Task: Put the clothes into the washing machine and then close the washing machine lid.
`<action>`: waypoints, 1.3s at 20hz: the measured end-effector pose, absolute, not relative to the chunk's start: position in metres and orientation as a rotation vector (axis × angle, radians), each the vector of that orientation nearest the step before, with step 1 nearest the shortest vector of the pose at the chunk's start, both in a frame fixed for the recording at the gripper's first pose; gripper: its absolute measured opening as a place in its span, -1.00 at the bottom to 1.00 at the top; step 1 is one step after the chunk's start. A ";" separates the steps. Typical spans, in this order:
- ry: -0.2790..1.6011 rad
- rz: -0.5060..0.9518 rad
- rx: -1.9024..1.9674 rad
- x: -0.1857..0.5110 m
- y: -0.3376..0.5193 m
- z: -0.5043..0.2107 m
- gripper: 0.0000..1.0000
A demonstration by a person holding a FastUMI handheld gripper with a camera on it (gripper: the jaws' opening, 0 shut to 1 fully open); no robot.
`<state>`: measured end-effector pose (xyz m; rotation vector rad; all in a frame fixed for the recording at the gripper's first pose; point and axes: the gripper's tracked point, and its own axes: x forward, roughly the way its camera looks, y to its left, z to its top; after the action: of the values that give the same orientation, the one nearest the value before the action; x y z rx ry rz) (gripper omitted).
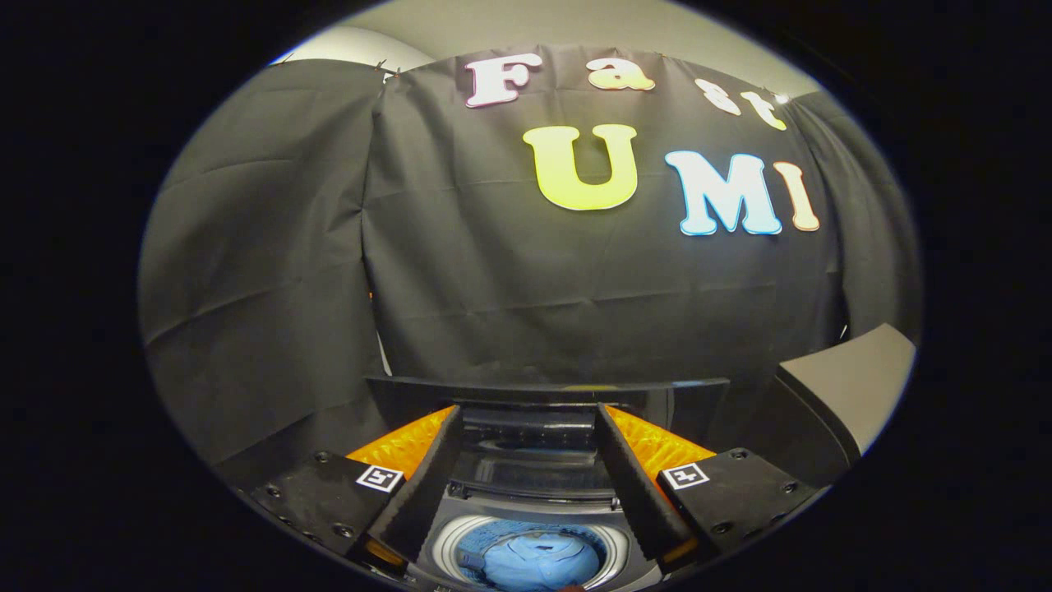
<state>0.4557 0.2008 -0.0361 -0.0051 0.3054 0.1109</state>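
Between and below our two fingers (427, 485) we look down on the blue clothes (538, 559), which sit inside the round drum of the washing machine (460, 538). We see a soft, light blue garment with what looks like a collar and a buttoned front facing up, bunched into a low heap that fills most of the drum's opening. Its collar end seems to point away from us, toward the back of the machine, so its long axis runs roughly along the line of our fingers, though the folds make that hard to judge for certain.

Our gripper (530, 427) hangs above the drum with its fingers spread wide apart, and nothing is held between them; neither finger touches the garment or the machine. Just beyond the fingertips we see the washing machine lid (546, 390), dark and raised, standing open behind the drum with its top edge running across from side to side. Off to the right of the machine, a grey surface (855, 382) shows against the black cloth wall (263, 271) of the booth.
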 end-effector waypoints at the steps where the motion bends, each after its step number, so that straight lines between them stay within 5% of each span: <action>1: 0.295 0.104 -0.008 0.461 0.202 -0.033 0.97; 16: 0.341 -0.019 -0.063 0.561 0.198 -0.053 0.97; 26: 0.343 -0.027 -0.034 0.553 0.200 -0.066 0.98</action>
<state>0.5535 0.1996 -0.0657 -0.0345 0.3430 -0.0274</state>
